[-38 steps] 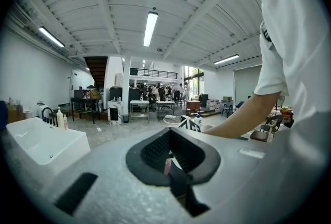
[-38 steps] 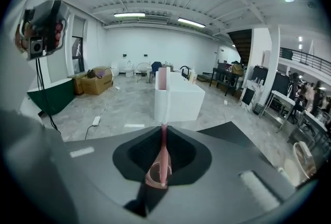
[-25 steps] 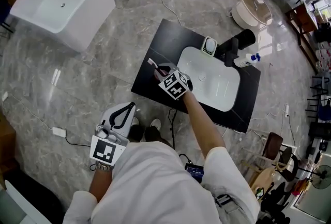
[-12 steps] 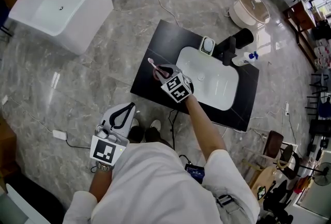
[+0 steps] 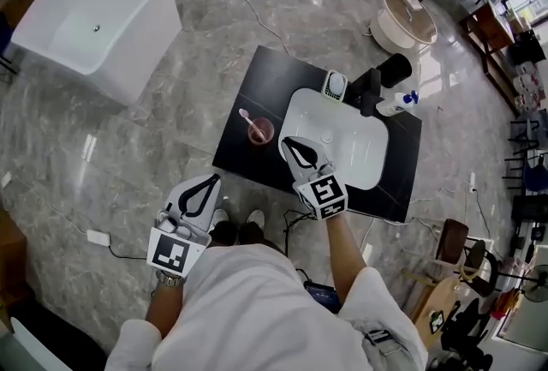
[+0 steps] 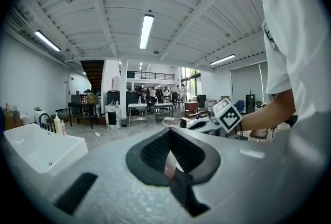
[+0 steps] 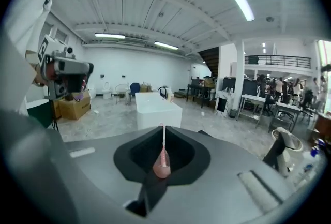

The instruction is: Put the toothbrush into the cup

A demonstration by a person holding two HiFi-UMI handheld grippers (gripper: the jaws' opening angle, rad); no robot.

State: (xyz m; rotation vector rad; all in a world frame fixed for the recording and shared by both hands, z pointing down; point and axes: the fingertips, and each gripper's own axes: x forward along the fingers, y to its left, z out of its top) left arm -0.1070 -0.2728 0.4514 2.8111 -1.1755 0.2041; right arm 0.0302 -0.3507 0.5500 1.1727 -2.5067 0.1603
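A pink cup stands on the black counter, left of the basin. The pink-and-white toothbrush stands in it, leaning left. My right gripper hovers over the counter's near edge, just right of the cup and apart from it; its jaws are shut on nothing. In the right gripper view, the cup and the toothbrush show through the loop of the jaws. My left gripper hangs over the floor in front of the counter, shut and empty.
A white basin is set in the counter, with a black faucet, a soap dish, a black cylinder and a bottle behind it. A white bathtub stands far left, a round white bin beyond.
The right gripper has let go of the toothbrush, which now stands in the cup, and has drawn back toward me and to the right. The left gripper has barely moved.
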